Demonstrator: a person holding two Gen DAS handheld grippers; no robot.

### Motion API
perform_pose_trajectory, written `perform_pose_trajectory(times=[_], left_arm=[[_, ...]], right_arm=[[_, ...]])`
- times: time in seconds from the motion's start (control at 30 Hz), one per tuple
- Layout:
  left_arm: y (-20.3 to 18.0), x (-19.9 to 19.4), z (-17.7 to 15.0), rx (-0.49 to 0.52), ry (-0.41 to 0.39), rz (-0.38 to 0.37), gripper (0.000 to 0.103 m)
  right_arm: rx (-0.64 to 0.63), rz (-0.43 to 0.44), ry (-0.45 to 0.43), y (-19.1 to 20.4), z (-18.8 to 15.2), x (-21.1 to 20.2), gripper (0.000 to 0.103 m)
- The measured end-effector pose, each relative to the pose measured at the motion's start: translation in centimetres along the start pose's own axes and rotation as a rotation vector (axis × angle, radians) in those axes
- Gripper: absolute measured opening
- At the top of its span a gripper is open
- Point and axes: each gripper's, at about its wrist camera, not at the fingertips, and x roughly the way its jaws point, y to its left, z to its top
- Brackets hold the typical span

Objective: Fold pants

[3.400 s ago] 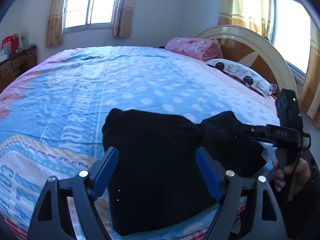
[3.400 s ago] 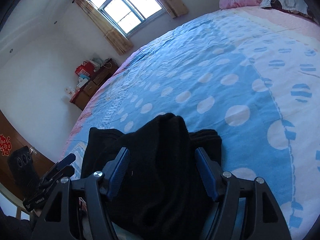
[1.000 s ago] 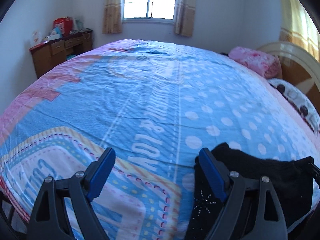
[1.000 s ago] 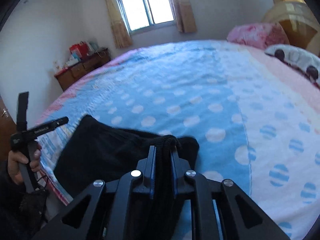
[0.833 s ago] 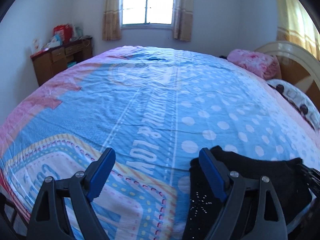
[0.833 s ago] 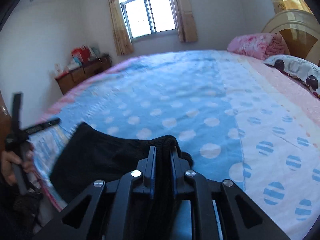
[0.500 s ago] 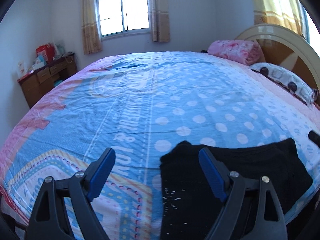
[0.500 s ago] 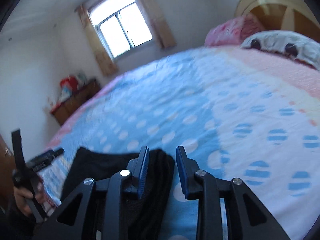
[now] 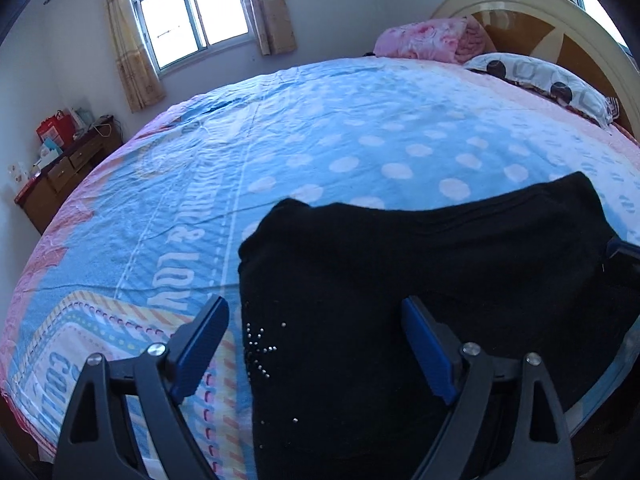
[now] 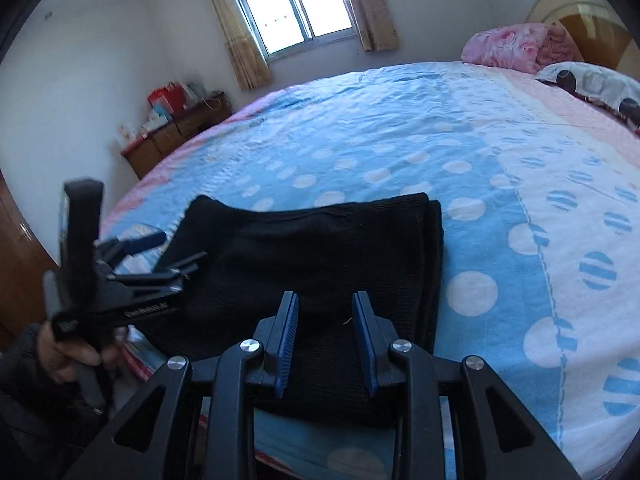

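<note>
**Black pants folded into a block near the bed edge, both grippers off them**

So the black pants (image 10: 320,264) are lying on the polka-dot bedsheet (image 10: 400,140), close to the near edge of the bed, folded down to a squat rectangle. In the right wrist view you can see stacked layers along the right-hand edge, so my read is that most of the folding is done. They sit near the edge probably because that's where the person can reach with both tools.

The right gripper (image 10: 326,340) hangs over the near part of the pants with its jaws partly apart. There's only a narrow gap, and the blue pads aren't pinching any fabric that I can see. The left gripper (image 9: 316,344) has its jaws spread wide, straddling the left edge of the pants where the little rhinestone pattern (image 9: 258,350) is, gripping nothing. From the right camera you can also see the person's left hand (image 10: 76,354) wrapped around that tool's handle.

My guess: it's either a last tidy-up or one more fold.

Containers: nothing really on the bed. There's a wooden dresser (image 10: 176,140) by the far wall, drawers closed, with a red bag (image 10: 168,96) and small stuff on top. I can't tell what's inside any of it.
</note>
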Motion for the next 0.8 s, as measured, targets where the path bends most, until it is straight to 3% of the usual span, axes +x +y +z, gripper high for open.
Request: perform_pose_trajectory(times=[0.2, 0.33, 0.43, 0.67, 0.8], left_arm=[[0.3, -1.4, 0.5, -0.017, -0.014, -0.007, 0.09], [0.9, -2.1, 0.2, -0.055, 0.003, -0.042, 0.09], [1.1, -2.3, -0.2, -0.055, 0.009, -0.029, 0.09], [2.9, -1.7, -0.7, -0.137, 0.031, -0.068, 0.091], [4.1, -0.4, -1.5, -0.21, 0.081, -0.121, 0.092]], right_arm=[[0.159, 0.068, -0.18, -2.1, -0.1, -3.5, 0.031], [0.253, 0.016, -0.202, -3.5, -0.5, -4.5, 0.047], [0.306, 0.026, -0.176, -4.1, -0.7, -4.4, 0.053], [0.392, 0.027, -0.098, -5.9, -1.3, -3.1, 0.053], [0.345, 0.015, -0.056, -4.9, -1.3, -2.2, 0.057]])
